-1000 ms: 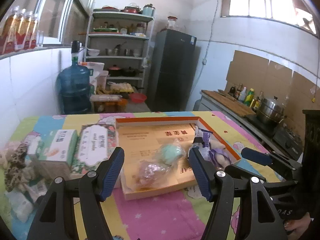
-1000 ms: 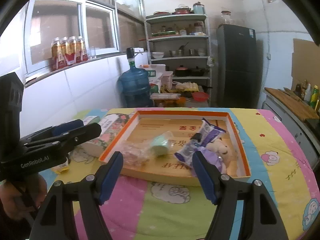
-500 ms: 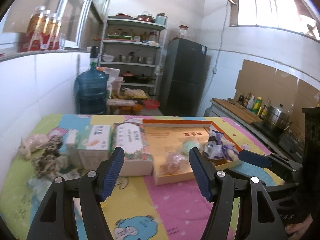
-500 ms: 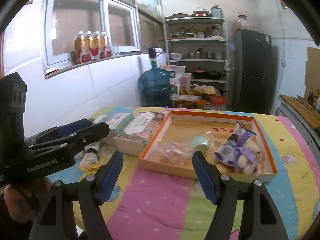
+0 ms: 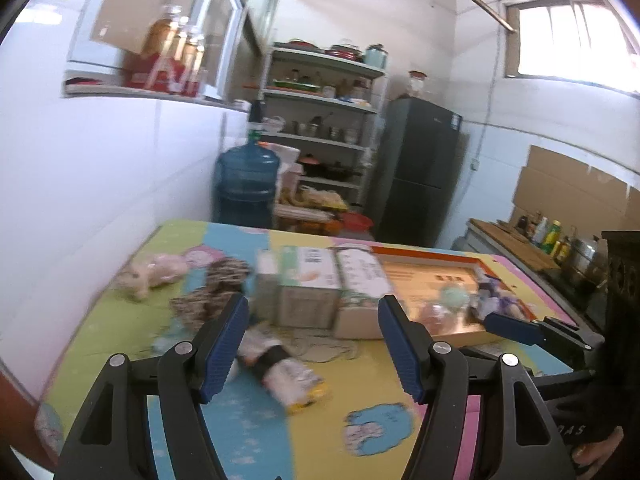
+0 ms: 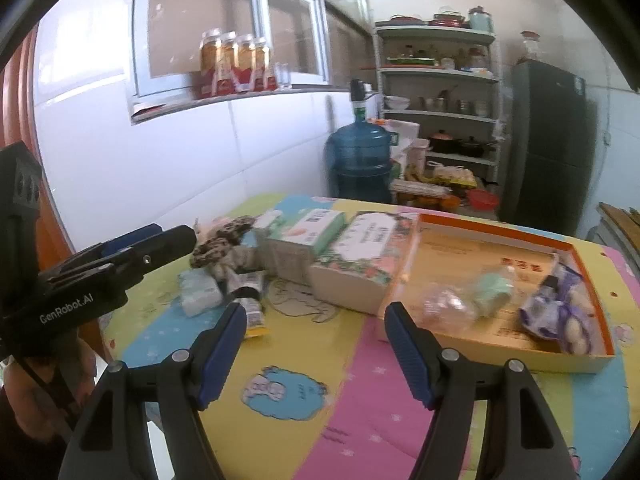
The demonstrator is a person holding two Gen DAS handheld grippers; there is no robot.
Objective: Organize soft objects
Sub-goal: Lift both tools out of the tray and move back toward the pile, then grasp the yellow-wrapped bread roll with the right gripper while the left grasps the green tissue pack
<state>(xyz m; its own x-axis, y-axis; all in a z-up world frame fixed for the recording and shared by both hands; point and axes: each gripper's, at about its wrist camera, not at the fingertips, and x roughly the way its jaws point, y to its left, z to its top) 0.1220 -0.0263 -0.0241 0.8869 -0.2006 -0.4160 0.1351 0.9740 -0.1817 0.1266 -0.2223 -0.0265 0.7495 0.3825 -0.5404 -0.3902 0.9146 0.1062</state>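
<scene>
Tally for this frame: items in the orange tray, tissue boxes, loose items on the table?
In the orange tray: 3 (pink bag, green item, purple pack)
Tissue boxes: 2 (green box, floral box)
Loose: 4 (pink plush, leopard item, white pack, tube)
Total: 9

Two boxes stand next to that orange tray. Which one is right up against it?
The floral-patterned box sits right beside the orange tray. The green-and-white box stands on its far side, further from the tray, nearer the leopard-print soft toy.

Home kitchen: fridge [image 5: 418,168], pot shelves [image 6: 438,92], water jug [image 6: 358,156].
</scene>
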